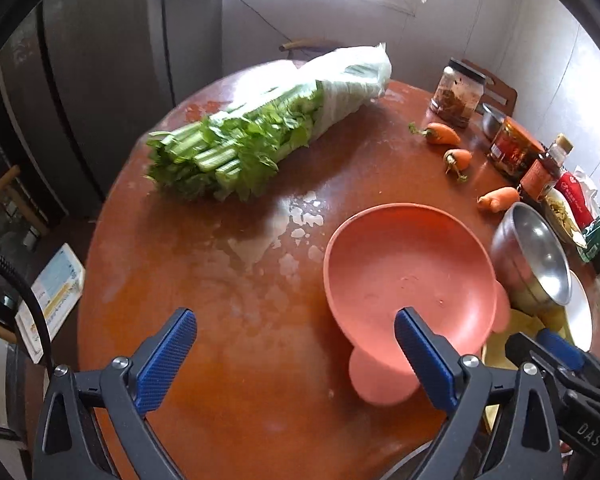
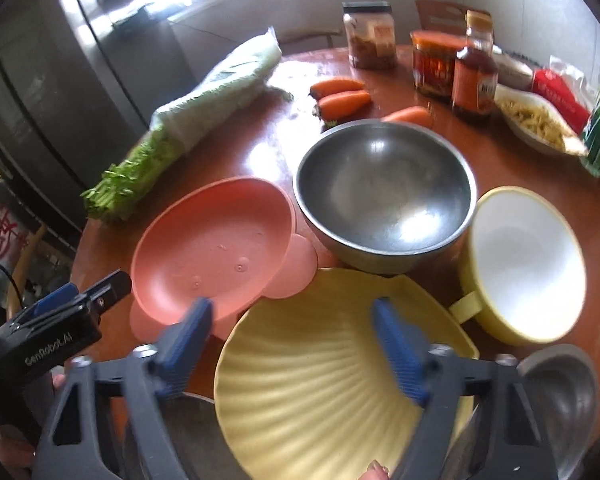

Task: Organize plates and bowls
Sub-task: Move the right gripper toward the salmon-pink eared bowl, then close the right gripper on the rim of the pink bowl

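Left gripper (image 1: 296, 330): blue-padded fingers stand wide apart with nothing between them; the right-hand pad overlaps the near rim of the pink dish, contact unclear.
Pink plastic dish with round ears (image 1: 408, 276): tilted on the table, right of centre, its far right edge close to the steel bowl.
Round reddish-brown table (image 1: 220, 280): broad bare stretch left of the pink dish, reaching the near-left edge.
Celery bunch in a clear bag (image 1: 260, 128): lies across the far-left part of the table, leafy end toward the left rim.
Three carrots (image 1: 456, 158): scattered at the right, before the jars and bottles along the far-right edge.

Right gripper (image 2: 294, 324): fingers apart, spanning the ribbed pale-yellow shell-shaped plate (image 2: 320, 380); pads not seen pressing on it.
Shell plate: nearest, low centre, far edge just beside the steel bowl.
Round stainless-steel bowl (image 2: 384, 192): centre, between the pink dish and the cup.
Yellow cup with white inside (image 2: 524, 260): right, handle pointing toward the shell plate.
Open room: little among these four; more at the far centre.
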`<state>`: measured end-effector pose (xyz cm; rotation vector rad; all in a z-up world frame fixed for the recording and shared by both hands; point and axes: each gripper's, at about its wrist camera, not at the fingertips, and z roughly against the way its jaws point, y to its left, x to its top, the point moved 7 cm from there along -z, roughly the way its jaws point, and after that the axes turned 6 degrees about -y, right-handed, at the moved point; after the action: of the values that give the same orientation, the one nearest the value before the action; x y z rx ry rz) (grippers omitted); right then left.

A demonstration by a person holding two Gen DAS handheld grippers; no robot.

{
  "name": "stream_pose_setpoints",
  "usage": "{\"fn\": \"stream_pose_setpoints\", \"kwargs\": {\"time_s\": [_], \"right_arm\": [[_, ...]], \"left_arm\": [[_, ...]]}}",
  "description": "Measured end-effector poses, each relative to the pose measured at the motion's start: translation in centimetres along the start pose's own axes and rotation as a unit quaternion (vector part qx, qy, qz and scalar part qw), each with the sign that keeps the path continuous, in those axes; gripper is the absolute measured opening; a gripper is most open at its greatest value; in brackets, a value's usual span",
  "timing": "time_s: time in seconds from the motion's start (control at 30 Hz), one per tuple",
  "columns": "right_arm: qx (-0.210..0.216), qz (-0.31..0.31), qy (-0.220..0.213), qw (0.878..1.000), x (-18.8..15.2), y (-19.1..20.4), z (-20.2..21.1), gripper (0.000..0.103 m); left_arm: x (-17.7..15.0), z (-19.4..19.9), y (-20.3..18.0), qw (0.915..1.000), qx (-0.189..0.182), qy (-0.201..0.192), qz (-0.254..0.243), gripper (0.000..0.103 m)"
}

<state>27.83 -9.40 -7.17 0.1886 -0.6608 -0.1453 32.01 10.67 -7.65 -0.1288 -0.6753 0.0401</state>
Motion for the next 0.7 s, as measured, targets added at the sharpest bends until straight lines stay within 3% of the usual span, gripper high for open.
{"fn": "stream_pose_setpoints", "kwargs": {"time_s": [0.17, 0.33, 0.47, 0.5, 0.63, 0.7], "right_arm": [[-0.022, -0.004, -0.003, 1.000, 0.5, -0.2, -1.2, 0.068], [-0.019, -0.003, 0.009, 1.000, 0.4, -0.1, -2.7, 0.054], [-0.016, 0.012, -0.002, 1.000, 0.6, 0.5, -2.6, 0.039], [-0.015, 0.013, -0.003, 1.000, 0.6, 0.5, -2.6, 0.039], [0.000, 0.017, -0.003, 1.000, 0.4, 0.9, -2.4, 0.035], [0.002, 0.020, -0.003, 1.000, 0.4, 1.2, -2.2, 0.034]], "left_arm": [[0.5, -1.8, 0.3, 0.9999, -0.008, 0.008, 0.011, 0.094], [0.4, -3.0, -0.4, 0.9997, -0.015, 0.018, -0.003, 0.085], [0.1, -3.7, -1.1, 0.9994, -0.012, 0.028, -0.017, 0.071], [0.1, -3.8, -1.2, 0.9994, -0.012, 0.026, -0.020, 0.070], [0.0, -3.7, -2.2, 0.9985, -0.039, 0.026, -0.028, 0.047], [-0.2, -3.4, -2.4, 0.9980, -0.048, 0.029, -0.031, 0.044]]}}
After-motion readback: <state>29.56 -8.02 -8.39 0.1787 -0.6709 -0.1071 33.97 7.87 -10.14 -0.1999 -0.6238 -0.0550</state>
